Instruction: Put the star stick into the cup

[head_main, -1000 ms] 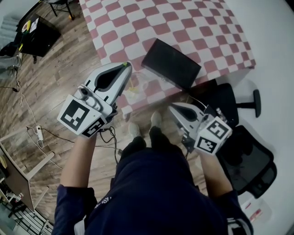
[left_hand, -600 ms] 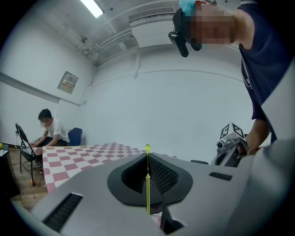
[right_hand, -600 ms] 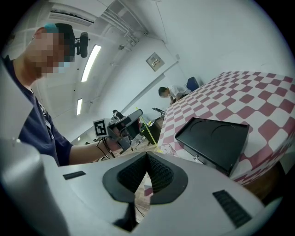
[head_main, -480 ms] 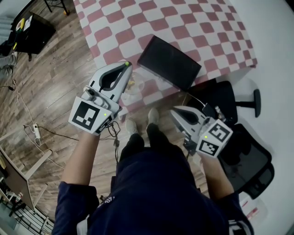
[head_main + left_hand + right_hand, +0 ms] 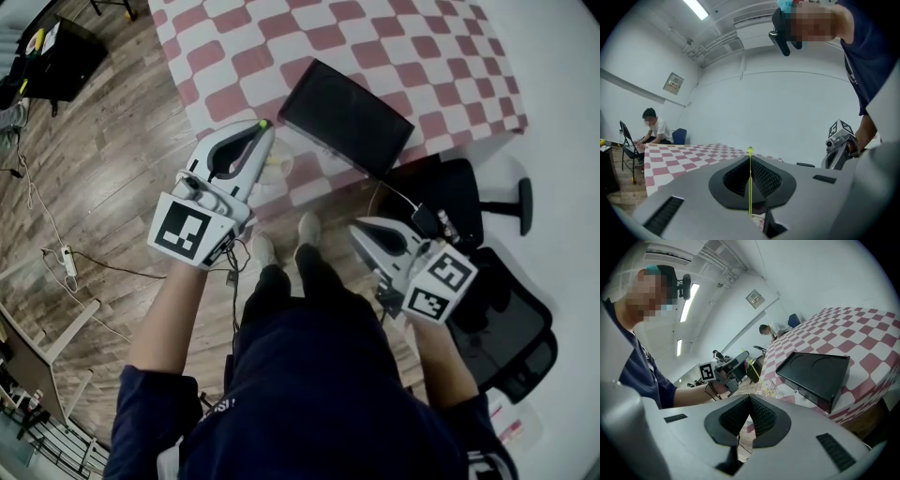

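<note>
A thin yellow-green star stick (image 5: pixel 750 183) stands upright between the jaws of my left gripper (image 5: pixel 750 161), which is shut on it. Only its small round tip (image 5: pixel 262 124) pokes past the jaws in the head view. My left gripper (image 5: pixel 260 131) hovers at the near edge of the checkered table, just above and beside a clear cup (image 5: pixel 275 174). The right gripper view shows the same cup (image 5: pixel 767 388) below the slanting stick (image 5: pixel 754 367). My right gripper (image 5: pixel 358 226) is shut on nothing, held low off the table's near edge, right of the cup.
A flat black box (image 5: pixel 345 116) lies on the red-and-white checkered table (image 5: pixel 394 47) just behind the cup. A black office chair (image 5: pixel 450 202) stands at the right. Cables (image 5: pixel 66 258) run over the wooden floor at the left. A person (image 5: pixel 651 126) sits at the table's far end.
My left gripper, still holding the stick, has drifted slightly right and toward the table, nearer the cup. The right gripper has barely moved.
</note>
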